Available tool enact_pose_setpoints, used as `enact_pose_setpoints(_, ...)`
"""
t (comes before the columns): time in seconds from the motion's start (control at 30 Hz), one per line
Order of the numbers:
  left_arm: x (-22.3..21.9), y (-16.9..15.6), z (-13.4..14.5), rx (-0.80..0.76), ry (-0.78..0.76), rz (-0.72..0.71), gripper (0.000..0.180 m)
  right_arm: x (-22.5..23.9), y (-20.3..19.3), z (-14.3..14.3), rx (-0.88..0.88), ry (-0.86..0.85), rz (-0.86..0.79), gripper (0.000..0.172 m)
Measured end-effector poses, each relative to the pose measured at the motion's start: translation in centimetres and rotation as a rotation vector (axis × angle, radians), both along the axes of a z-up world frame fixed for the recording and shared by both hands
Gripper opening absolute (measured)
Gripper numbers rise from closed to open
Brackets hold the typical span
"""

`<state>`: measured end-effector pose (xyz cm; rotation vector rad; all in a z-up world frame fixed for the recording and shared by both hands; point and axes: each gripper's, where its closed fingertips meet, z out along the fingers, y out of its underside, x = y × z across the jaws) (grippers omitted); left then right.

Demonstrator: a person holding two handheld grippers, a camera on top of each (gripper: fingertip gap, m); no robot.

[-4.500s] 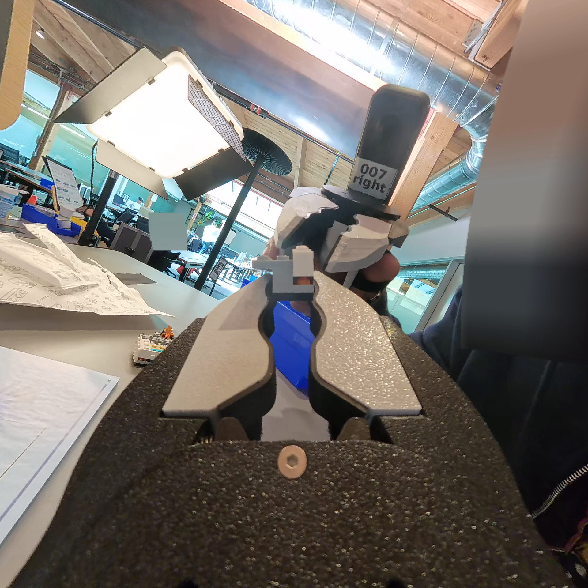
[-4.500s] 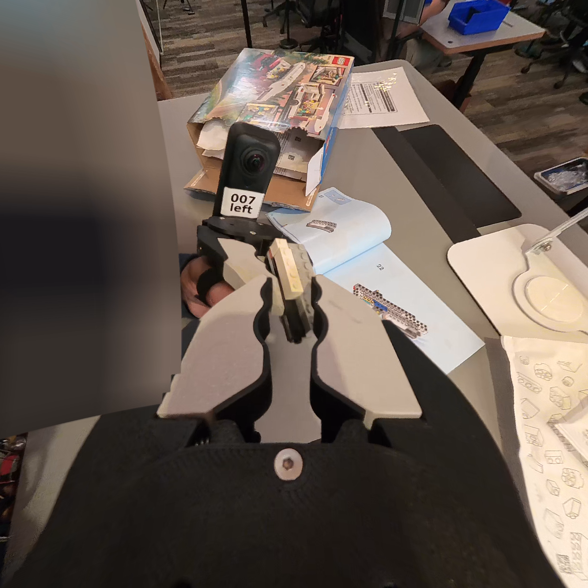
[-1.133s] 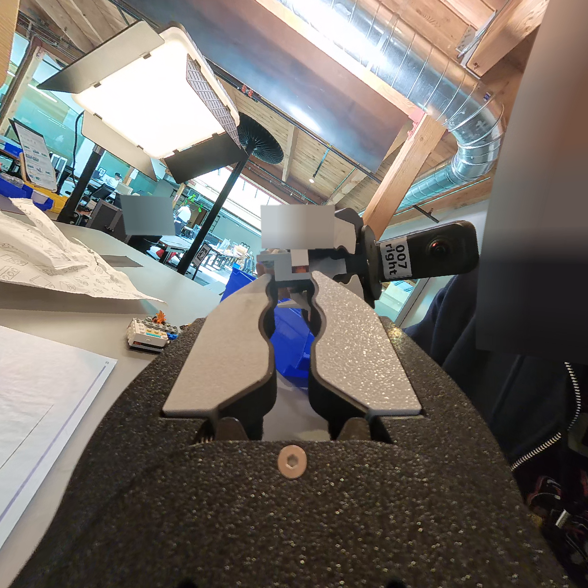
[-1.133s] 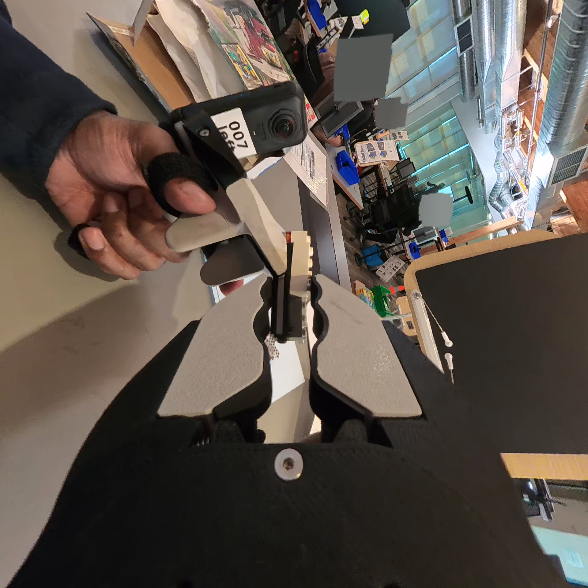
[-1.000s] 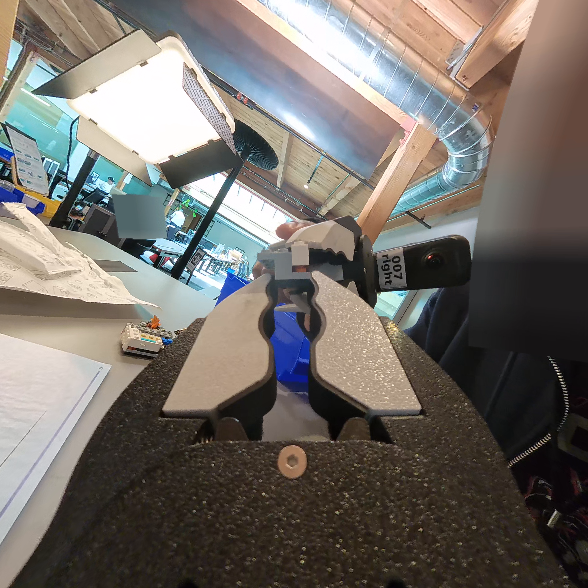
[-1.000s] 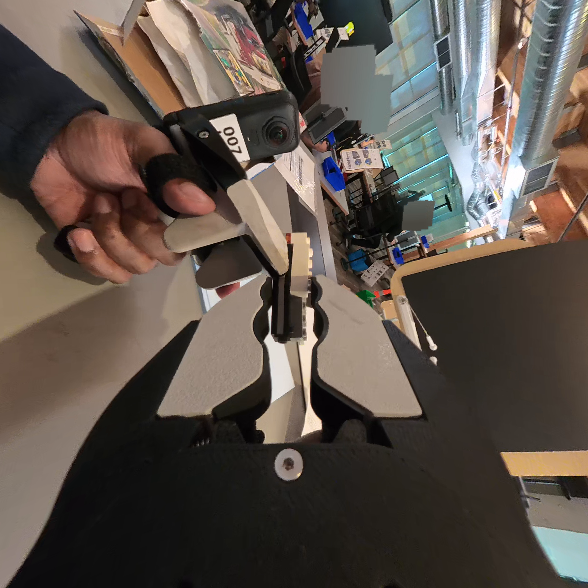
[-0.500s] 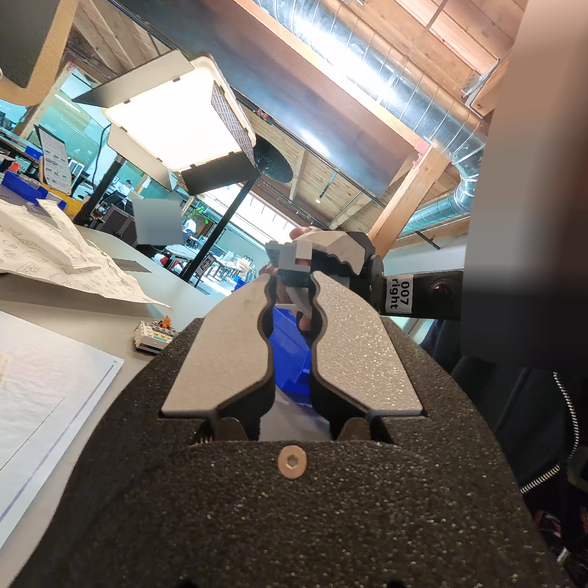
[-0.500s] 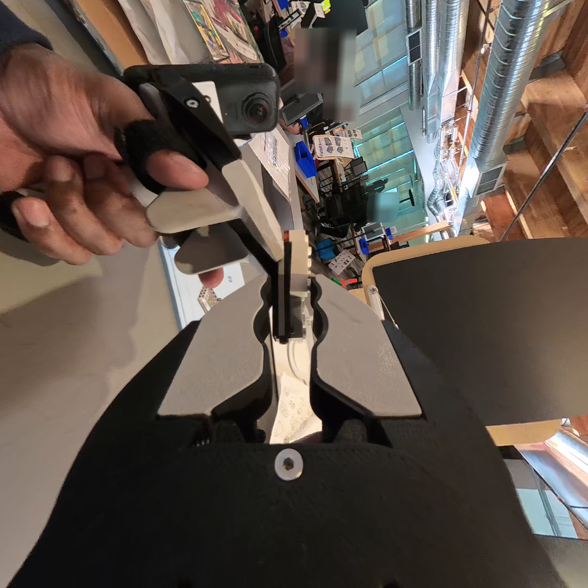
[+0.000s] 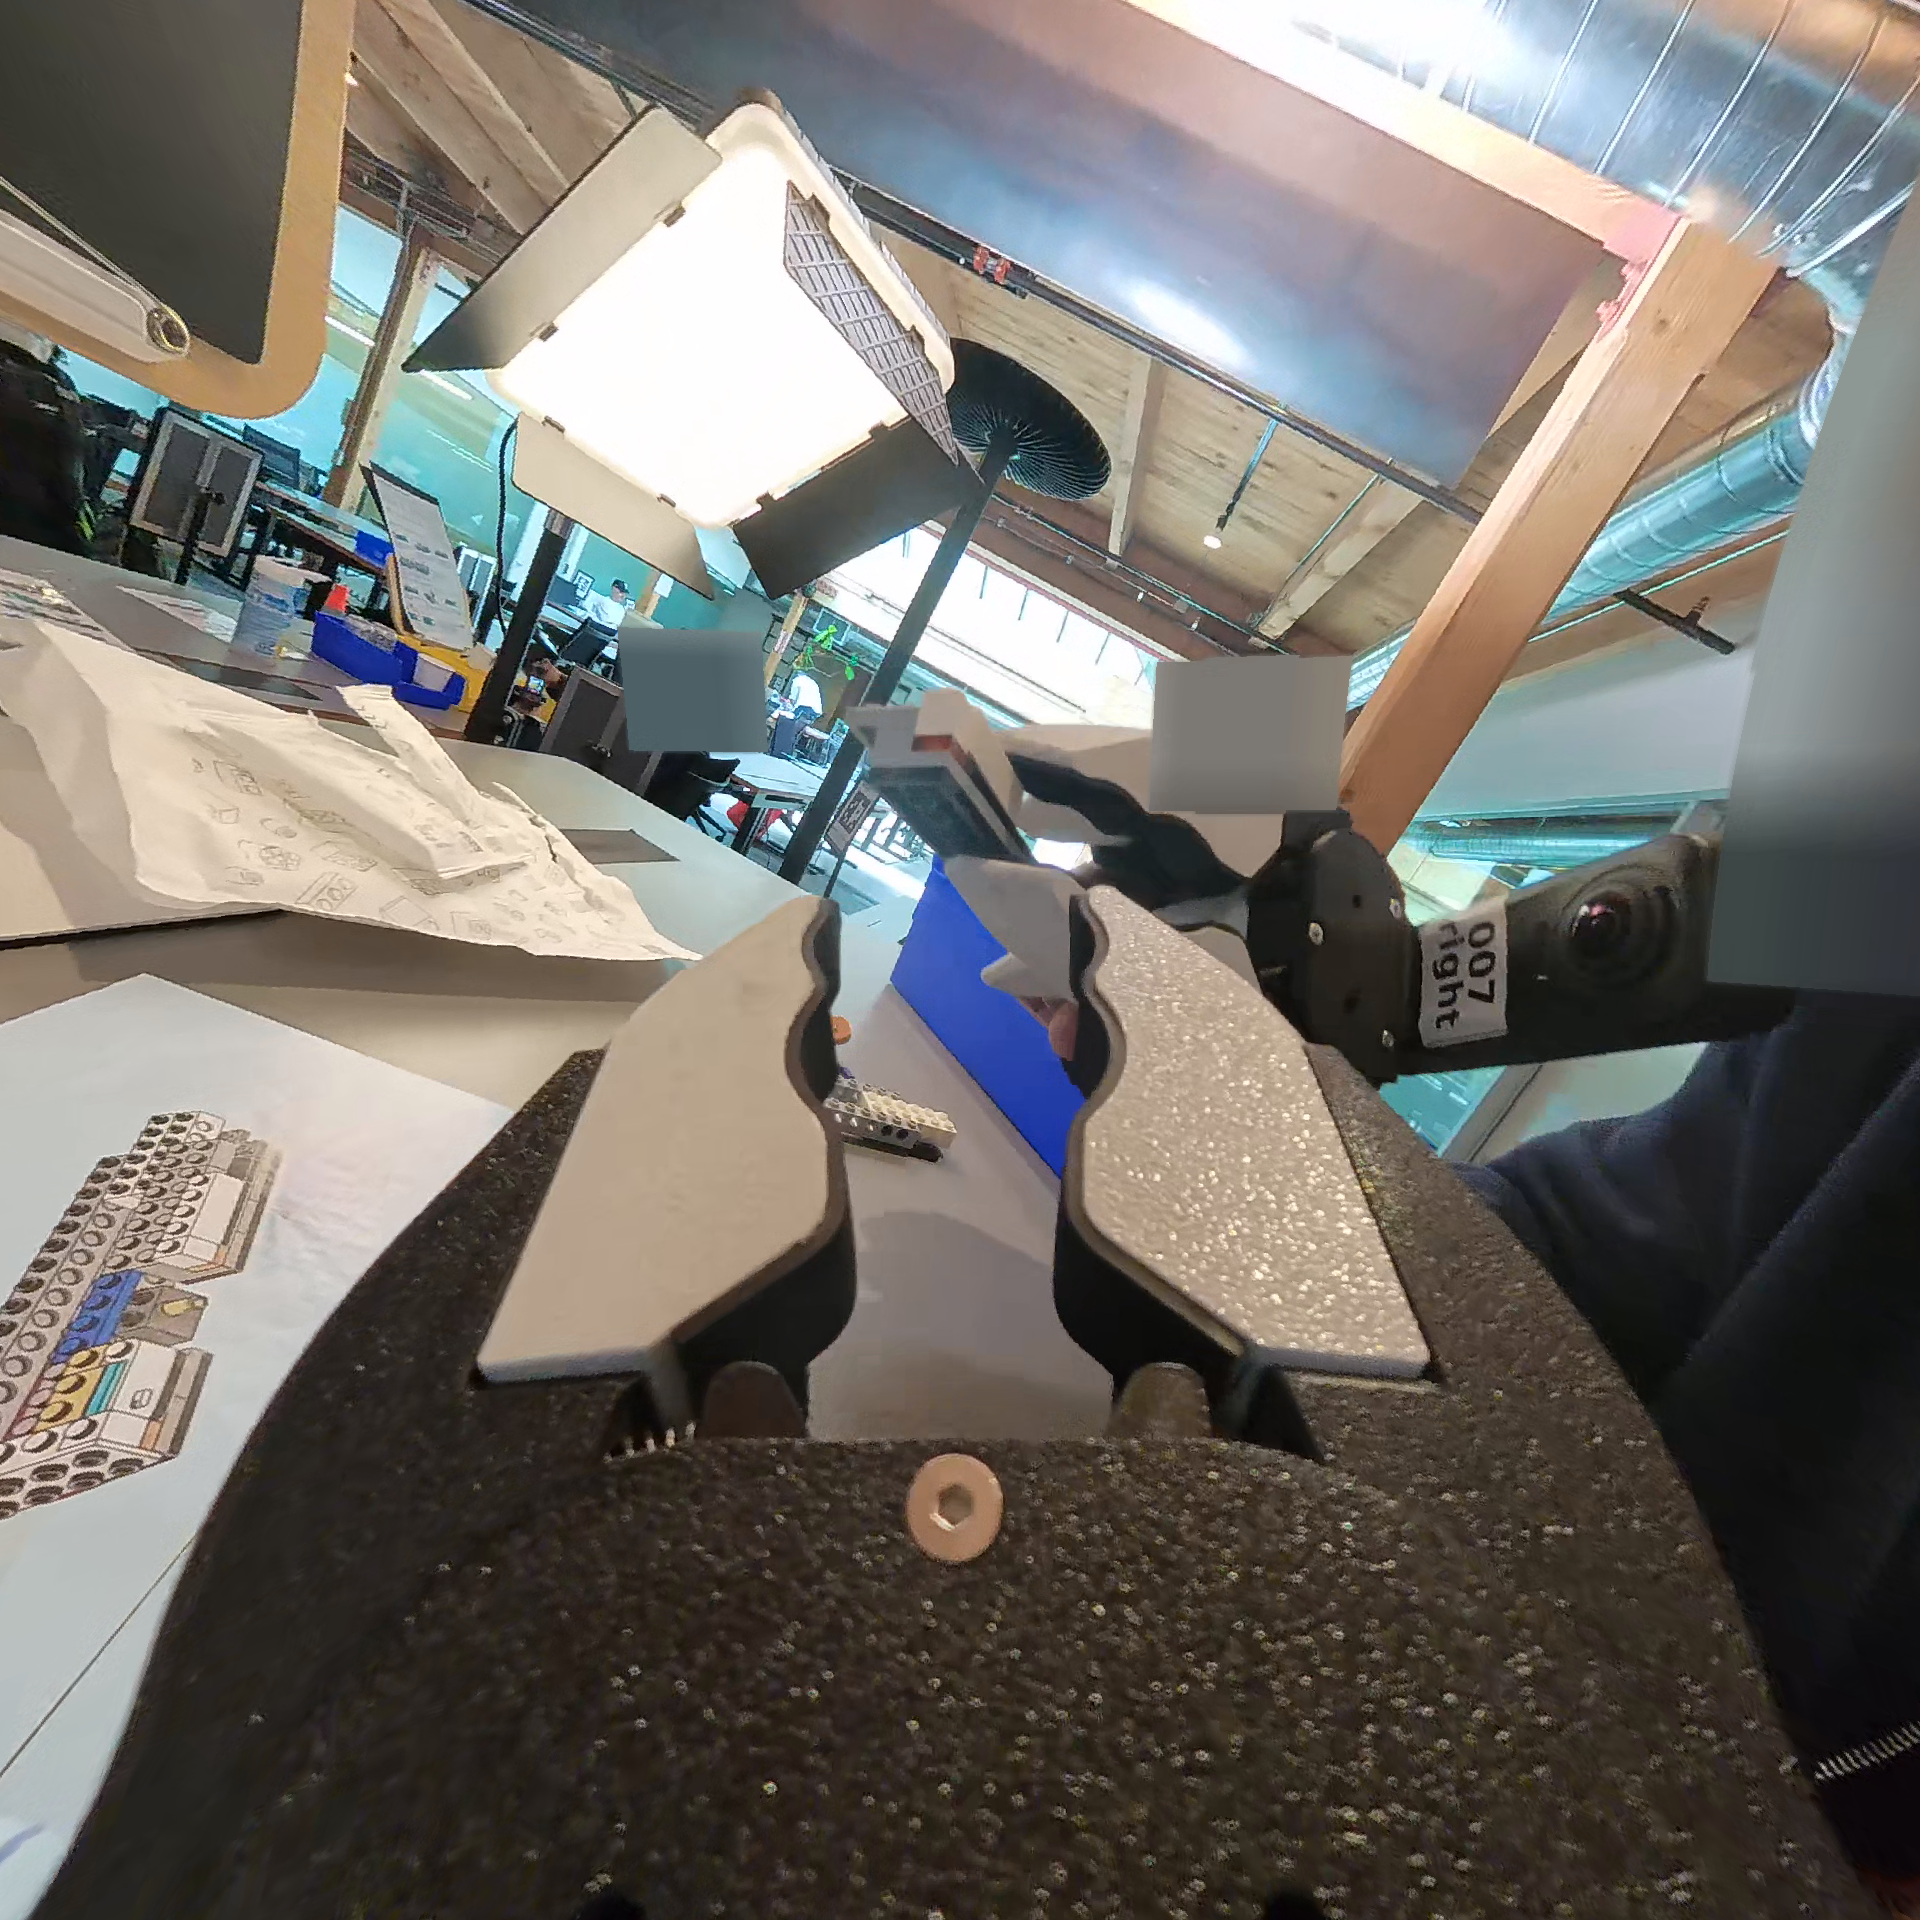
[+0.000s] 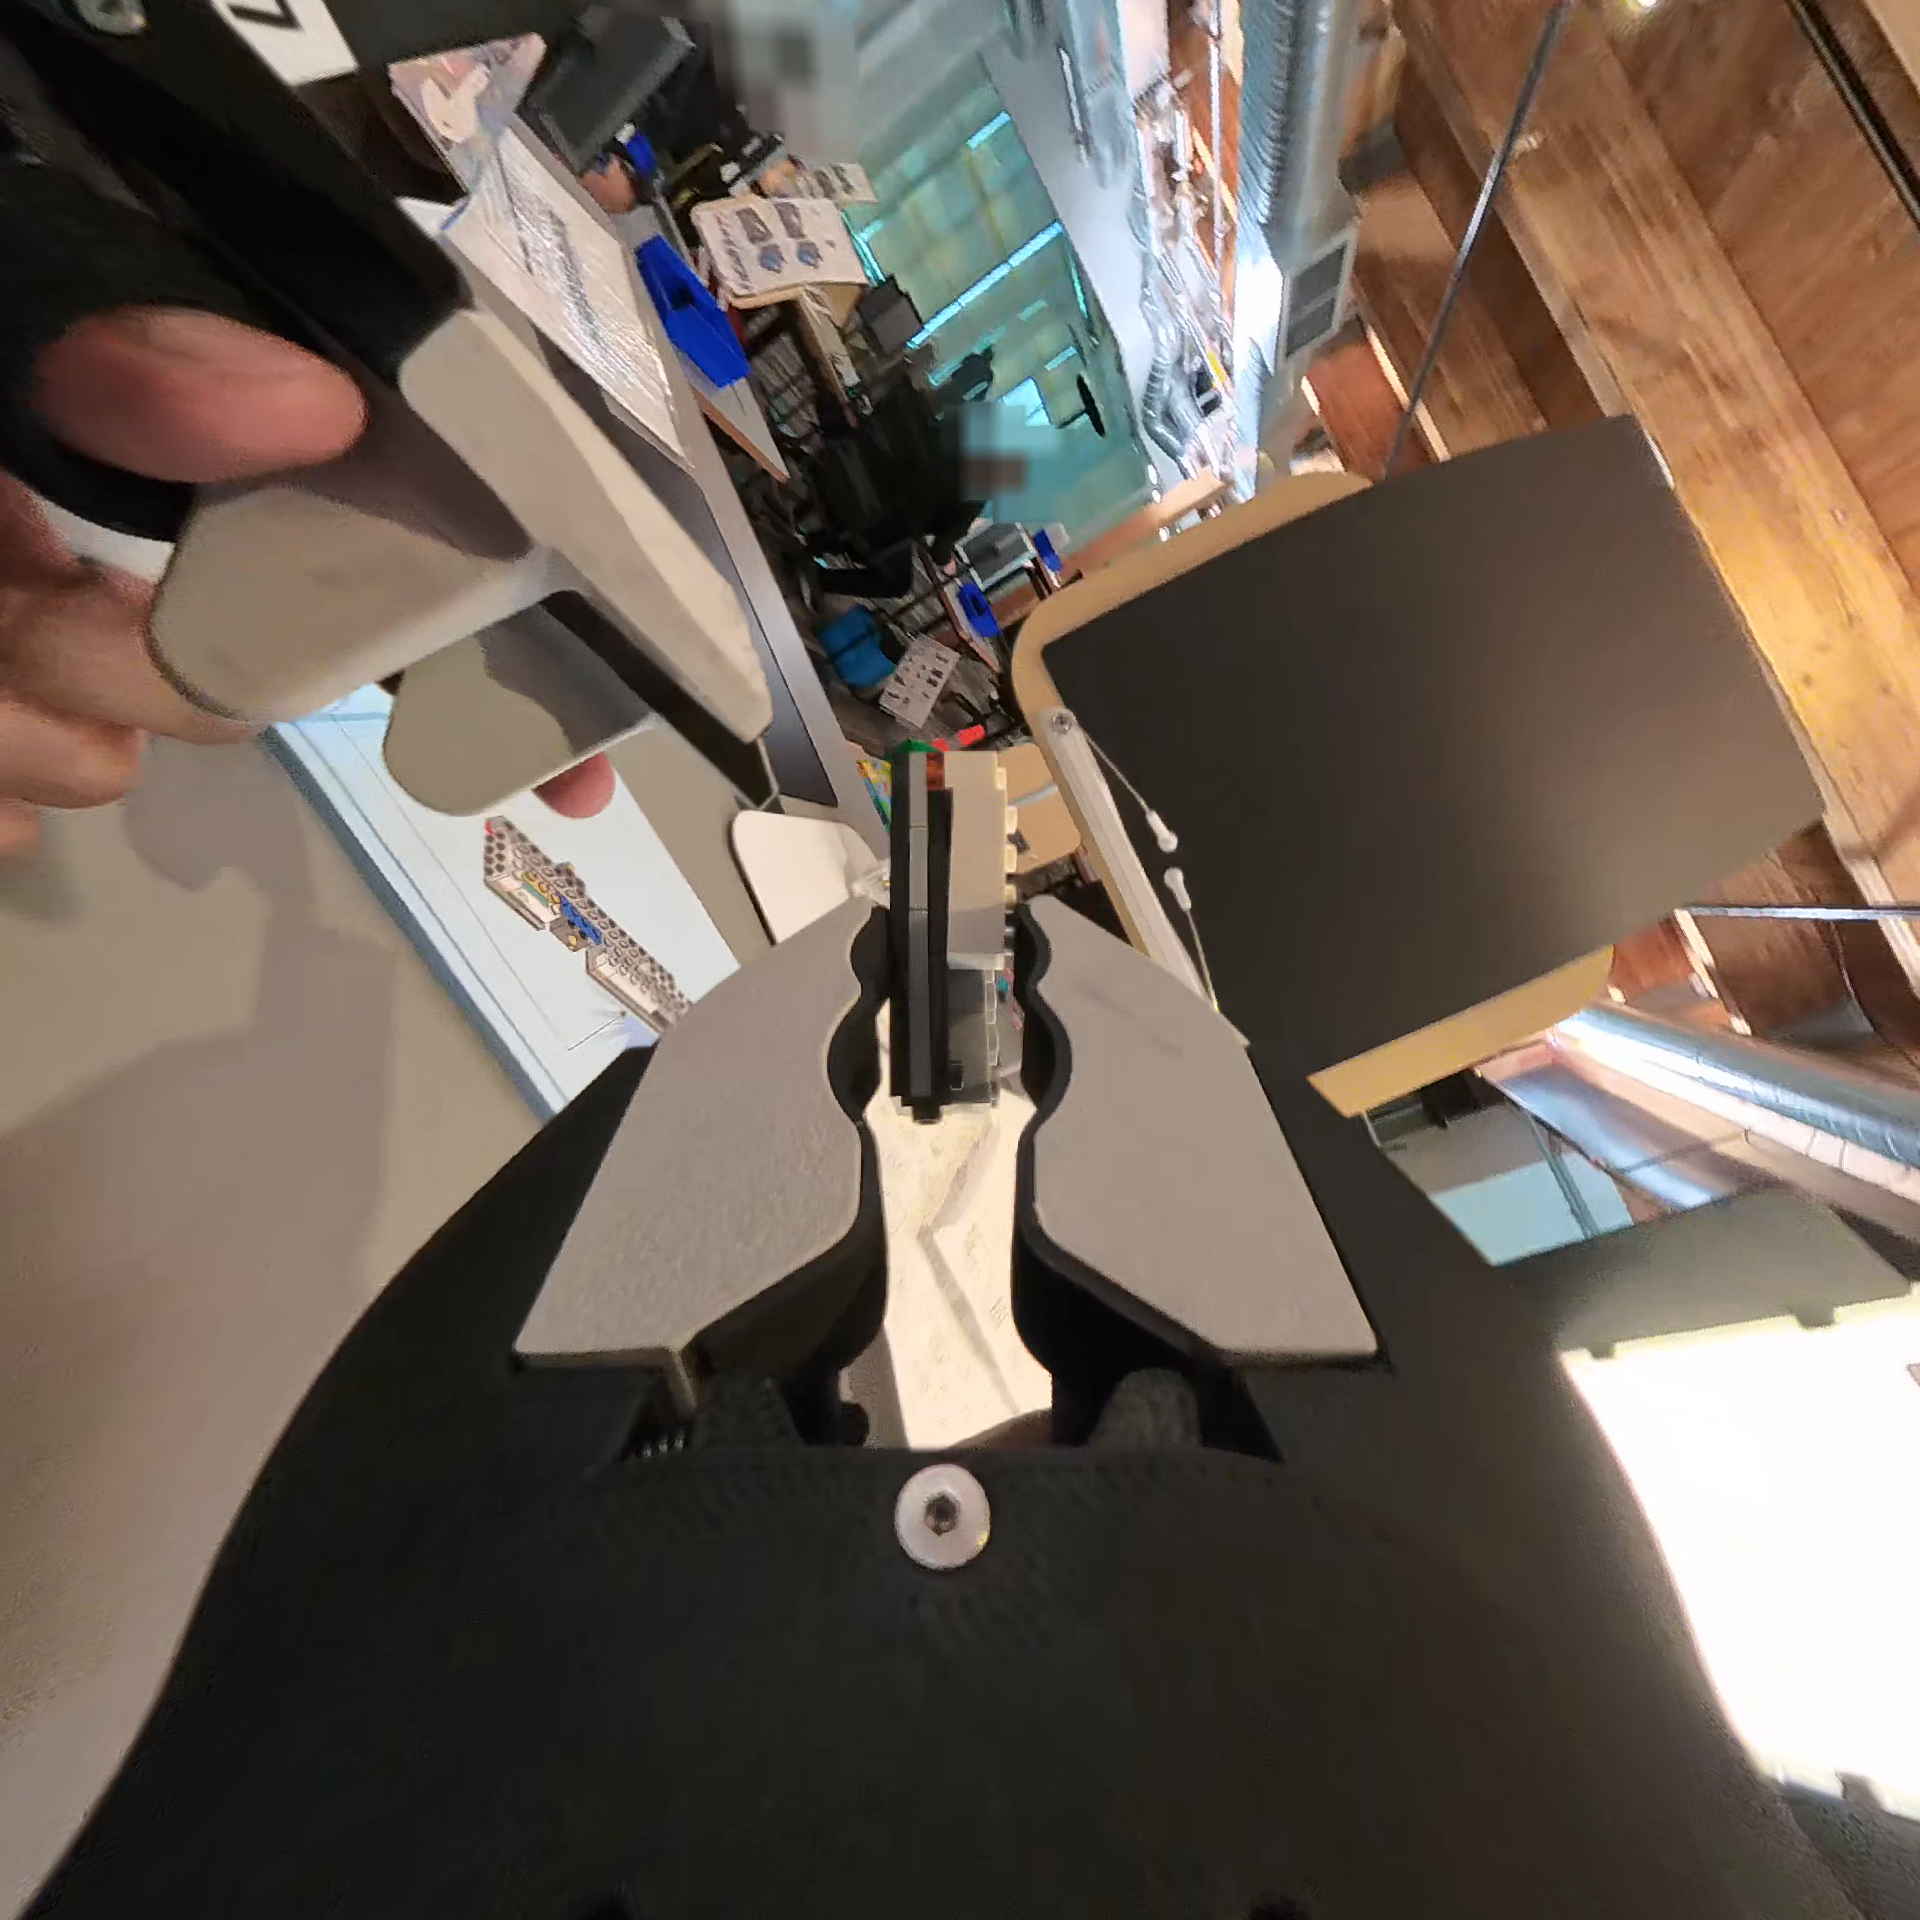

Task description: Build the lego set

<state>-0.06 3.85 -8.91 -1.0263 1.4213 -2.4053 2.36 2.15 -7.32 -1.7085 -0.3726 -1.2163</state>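
Two printed sheets on grey table

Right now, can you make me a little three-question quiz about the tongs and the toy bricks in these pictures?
1. True or false: the left tongs are clamped on a brick piece.
2. What do the right tongs hold? A) a sheet of paper B) a grey, black and cream brick assembly C) nothing
3. Fill in: on the table, beyond the left tongs, lies a small loose brick build next to a ___ bin.

Key
1. False: their fingers stand apart with nothing between them.
2. B, pinched between both fingers.
3. Blue.
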Motion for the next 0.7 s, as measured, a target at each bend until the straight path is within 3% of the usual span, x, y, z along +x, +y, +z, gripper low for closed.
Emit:
enact_pose_setpoints(0.27,0.6,1.4,-0.1,-0.027,0.042,0.067,0.048,1.8,-2.4,-1.1,0.103,-0.031,-0.241,0.022)
enact_pose_setpoints(0.4,1.6,1.4,-1.0,-0.053,0.133,0.085,0.051,2.3,-3.3,-2.6,0.055,-0.070,-0.345,0.022)
enact_pose_setpoints(0.6,2.2,-0.4,-2.5,-0.063,0.301,-0.001,0.055,2.5,-5.2,-3.8,0.042,-0.079,-0.462,0.022)
enact_pose_setpoints(0.7,3.4,-0.8,-1.5,-0.125,0.386,-0.014,0.054,2.3,-5.9,-4.1,0.045,-0.095,-0.485,0.022)
